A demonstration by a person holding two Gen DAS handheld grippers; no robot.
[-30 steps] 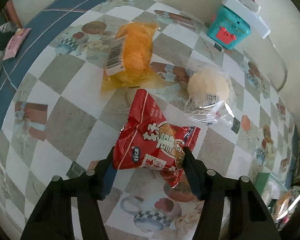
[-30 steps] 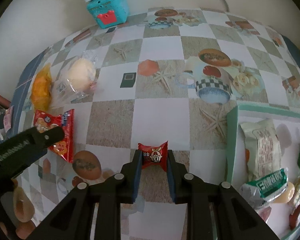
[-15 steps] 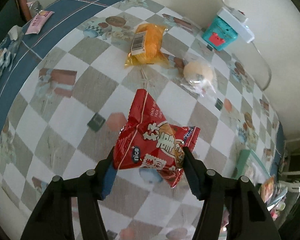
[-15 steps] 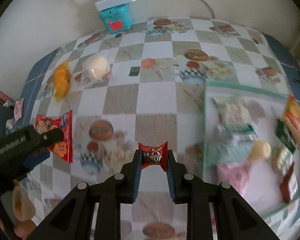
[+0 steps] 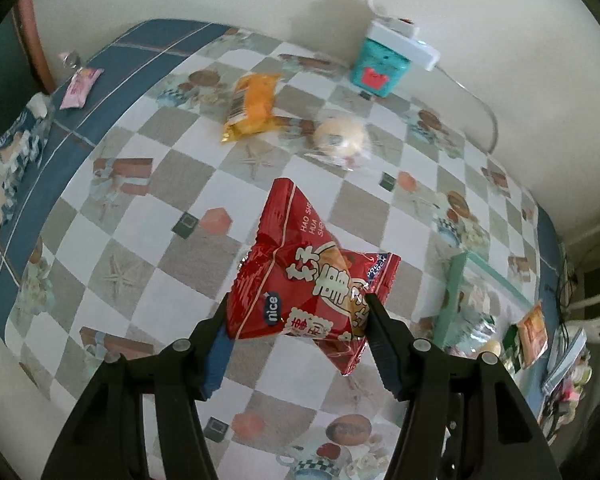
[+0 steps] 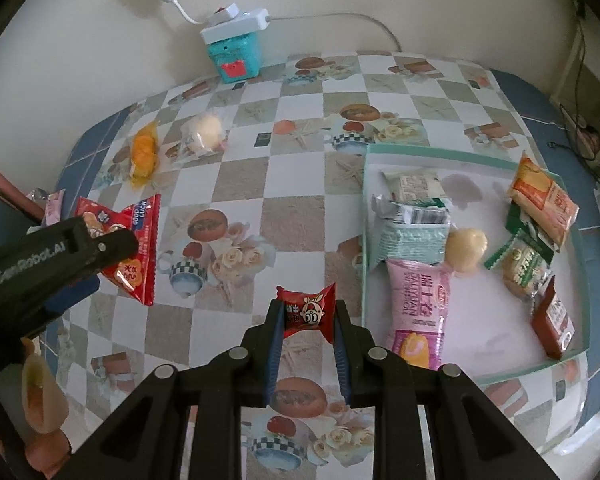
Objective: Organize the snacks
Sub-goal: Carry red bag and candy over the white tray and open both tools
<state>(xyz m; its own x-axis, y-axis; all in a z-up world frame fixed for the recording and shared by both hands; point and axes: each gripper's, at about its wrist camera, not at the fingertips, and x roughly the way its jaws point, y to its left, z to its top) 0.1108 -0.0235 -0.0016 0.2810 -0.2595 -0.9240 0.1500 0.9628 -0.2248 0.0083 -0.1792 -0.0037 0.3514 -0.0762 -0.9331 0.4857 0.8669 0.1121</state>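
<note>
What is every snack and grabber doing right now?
left gripper: shut on the big red snack bag, held above the table
right gripper: shut on the small red candy, held up
orange snack: lying on the table, untouched
round bun in clear wrap: lying beside the orange snack
tray: holds several packets

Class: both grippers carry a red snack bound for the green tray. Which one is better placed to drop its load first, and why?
Right. The right gripper, shut on the small red candy, hangs just beside the green tray. The left gripper, holding the red snack bag, is farther across the table.
</note>
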